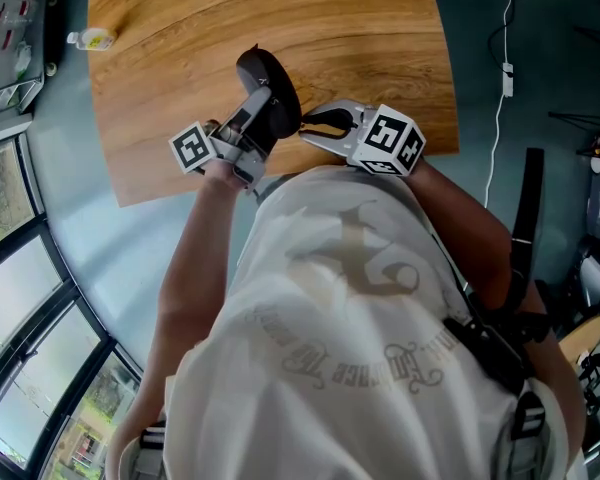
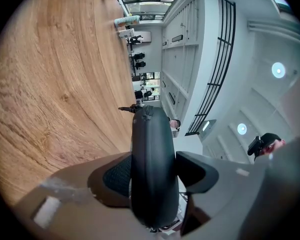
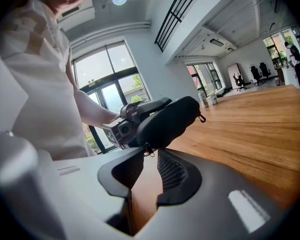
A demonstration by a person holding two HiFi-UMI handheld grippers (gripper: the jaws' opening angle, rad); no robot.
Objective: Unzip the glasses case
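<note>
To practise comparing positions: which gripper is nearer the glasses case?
Left: the left gripper is clamped on the glasses case; the right gripper hangs open beside its zip pull, not gripping.

Right gripper (image 3: 148, 160), fingers (image 3: 174, 176) apart, wooden table (image 3: 250, 134) showing between them. Just beyond their tips hangs the zipper pull (image 3: 147, 150) of the dark glasses case (image 3: 170, 119), held above the table by the left gripper (image 3: 126, 123).

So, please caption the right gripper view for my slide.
Open right gripper at the zipper pull of the black oval glasses case, held by the left gripper over the wooden table.
</note>
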